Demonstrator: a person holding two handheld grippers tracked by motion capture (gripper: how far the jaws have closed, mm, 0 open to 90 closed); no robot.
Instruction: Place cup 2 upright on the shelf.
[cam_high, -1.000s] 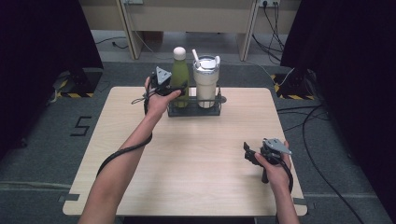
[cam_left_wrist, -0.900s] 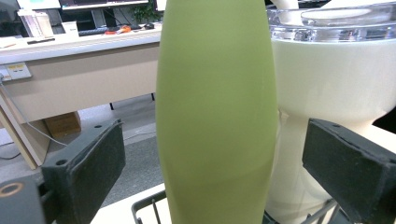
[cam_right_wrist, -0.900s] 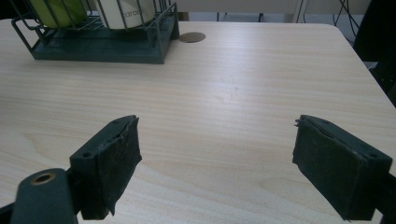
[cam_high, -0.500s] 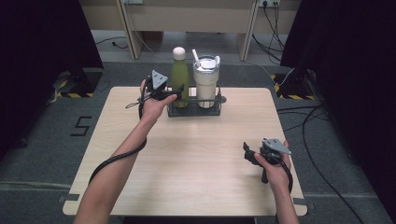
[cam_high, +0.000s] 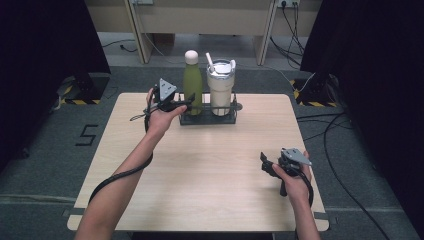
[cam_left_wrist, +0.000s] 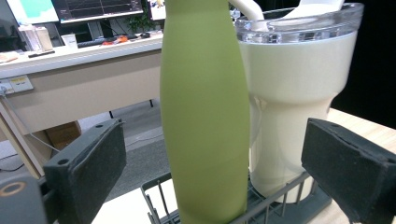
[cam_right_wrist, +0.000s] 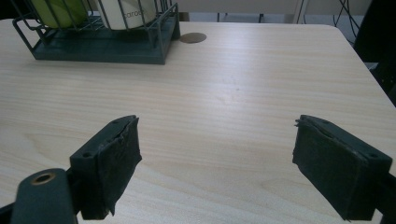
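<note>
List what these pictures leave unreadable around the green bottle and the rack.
- Green bottle: cap cut off by the top edge in the left gripper view.
- Tumbler: printed lettering too small and barred by the rack wires in the right gripper view.
- Left gripper: jaws' clearance from the bottle unclear in the high view.

green bottle (cam_left_wrist: 203, 112), cream tumbler (cam_left_wrist: 294, 93), dark rack (cam_high: 207, 119)

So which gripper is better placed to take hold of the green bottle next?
Left. The left gripper is at the green bottle in the rack, jaws open to either side of it. The right gripper hangs open over the table's near right part.
</note>
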